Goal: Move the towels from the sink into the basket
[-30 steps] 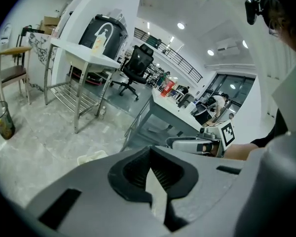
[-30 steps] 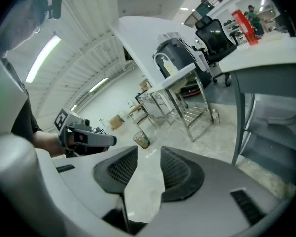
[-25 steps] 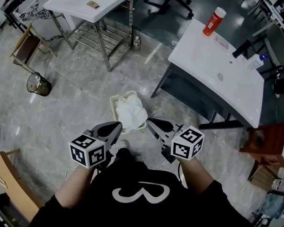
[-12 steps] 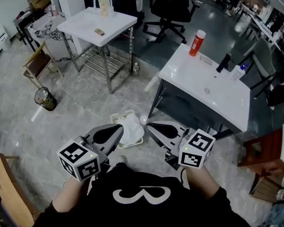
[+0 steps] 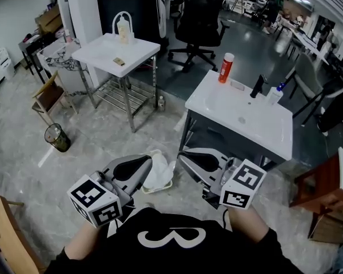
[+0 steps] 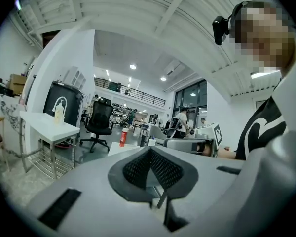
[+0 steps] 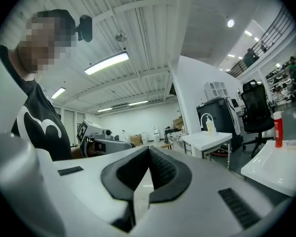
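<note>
Floor [image 5: 91, 124] is carrying the basket [image 5: 156, 189] between the closed, empty left tool [image 5: 147, 161] and right tool [image 5: 182, 155]; its heaped towel [image 5: 160, 170] is possibly slipping out.

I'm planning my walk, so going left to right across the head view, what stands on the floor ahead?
Mesh bin → small white table → basket → sink → brown wooden chair.
</note>
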Action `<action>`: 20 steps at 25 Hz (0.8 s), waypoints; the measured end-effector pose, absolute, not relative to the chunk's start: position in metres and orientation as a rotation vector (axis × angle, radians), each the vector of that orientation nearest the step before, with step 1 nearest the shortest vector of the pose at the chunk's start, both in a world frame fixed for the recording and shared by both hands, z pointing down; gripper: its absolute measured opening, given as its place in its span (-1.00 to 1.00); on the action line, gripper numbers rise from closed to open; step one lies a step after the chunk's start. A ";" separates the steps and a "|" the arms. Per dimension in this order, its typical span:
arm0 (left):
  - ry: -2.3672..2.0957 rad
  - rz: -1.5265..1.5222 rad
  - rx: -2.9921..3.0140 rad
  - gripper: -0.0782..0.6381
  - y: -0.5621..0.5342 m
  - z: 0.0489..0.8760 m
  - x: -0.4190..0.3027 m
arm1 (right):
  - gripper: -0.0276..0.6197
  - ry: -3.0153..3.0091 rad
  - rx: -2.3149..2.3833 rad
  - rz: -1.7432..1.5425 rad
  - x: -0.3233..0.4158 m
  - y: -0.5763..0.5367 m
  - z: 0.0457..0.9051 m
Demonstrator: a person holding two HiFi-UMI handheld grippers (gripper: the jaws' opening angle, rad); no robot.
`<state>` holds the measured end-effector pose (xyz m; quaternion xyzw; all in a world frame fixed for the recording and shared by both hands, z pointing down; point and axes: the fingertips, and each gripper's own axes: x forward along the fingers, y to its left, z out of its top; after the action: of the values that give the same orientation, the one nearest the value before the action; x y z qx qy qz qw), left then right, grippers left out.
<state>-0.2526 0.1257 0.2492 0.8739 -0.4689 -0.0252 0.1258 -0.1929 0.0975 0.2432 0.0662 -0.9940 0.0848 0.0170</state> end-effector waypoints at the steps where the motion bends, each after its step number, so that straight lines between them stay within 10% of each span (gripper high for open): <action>1: -1.365 -0.073 2.551 -0.76 0.127 0.249 -0.252 | -0.91 -3.090 0.211 0.259 -0.192 0.099 0.244; 20: -1.290 -0.069 2.564 -0.76 0.106 0.263 -0.252 | -0.91 -3.045 0.294 0.294 -0.198 0.086 0.261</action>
<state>-0.2524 0.1057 0.2634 0.8849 -0.4453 -0.0239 0.1346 -0.1979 0.0863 0.2606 0.0955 -0.9902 0.0958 0.0343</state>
